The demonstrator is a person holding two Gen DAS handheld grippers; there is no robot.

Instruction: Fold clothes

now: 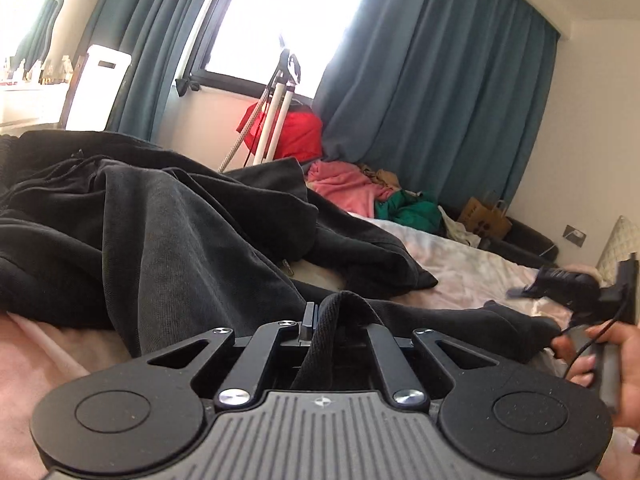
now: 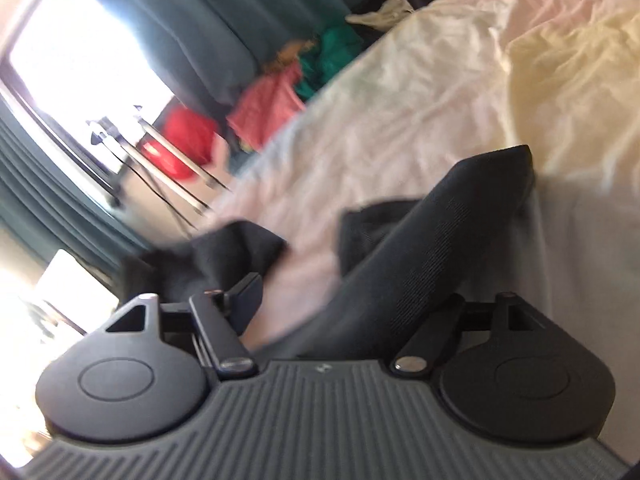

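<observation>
Left hand-held gripper (image 1: 316, 316) has its fingers drawn close together, pinching a ribbed hem of the black garment (image 1: 168, 224), which loops up between them. Right hand-held gripper (image 2: 352, 300) is blurred; a dark ribbed band of the same black garment (image 2: 448, 232) runs up through its jaws, which stand fairly wide, and I cannot tell whether they grip it. Most of the garment lies crumpled across the bed (image 1: 460, 272), heaped toward its far left side, on a pale pink and cream sheet. Beyond the bed's far edge lie pink clothes (image 1: 344, 184) and green clothes (image 1: 412, 208), below teal curtains (image 1: 440, 92).
</observation>
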